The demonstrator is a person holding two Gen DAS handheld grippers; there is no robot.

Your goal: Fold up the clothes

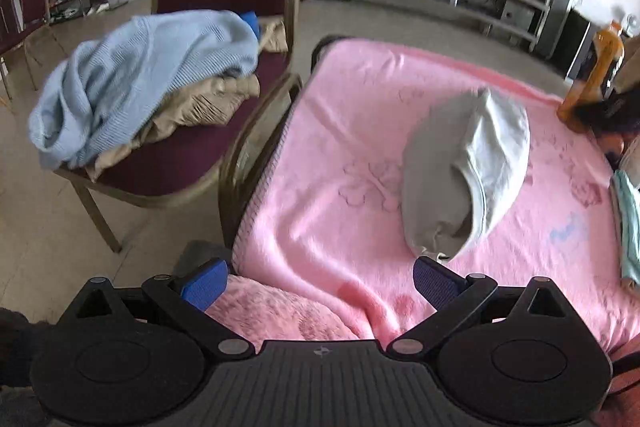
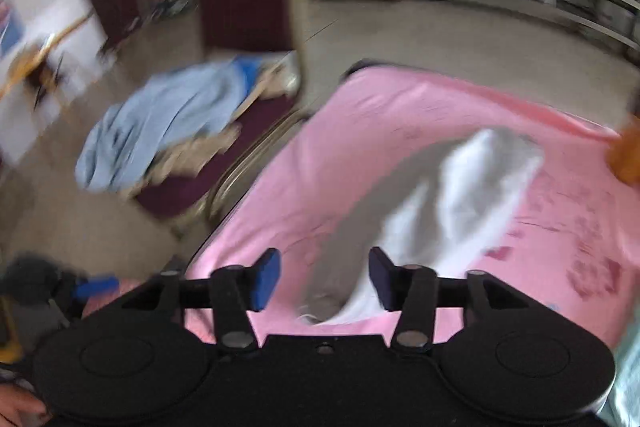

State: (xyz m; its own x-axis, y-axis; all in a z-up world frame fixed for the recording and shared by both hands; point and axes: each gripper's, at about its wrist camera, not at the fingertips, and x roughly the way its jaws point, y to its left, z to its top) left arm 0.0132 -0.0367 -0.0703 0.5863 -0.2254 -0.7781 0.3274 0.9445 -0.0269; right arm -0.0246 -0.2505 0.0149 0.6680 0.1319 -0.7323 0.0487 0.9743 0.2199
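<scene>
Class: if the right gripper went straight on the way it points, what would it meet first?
Probably the grey garment on the pink blanket; it lies just beyond the open right gripper, though blur makes depth uncertain.

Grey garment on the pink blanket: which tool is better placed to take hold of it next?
Probably the right tool: it is open with the grey garment lying between its fingers. The left tool, also open, faces mostly bare pink blanket.
</scene>
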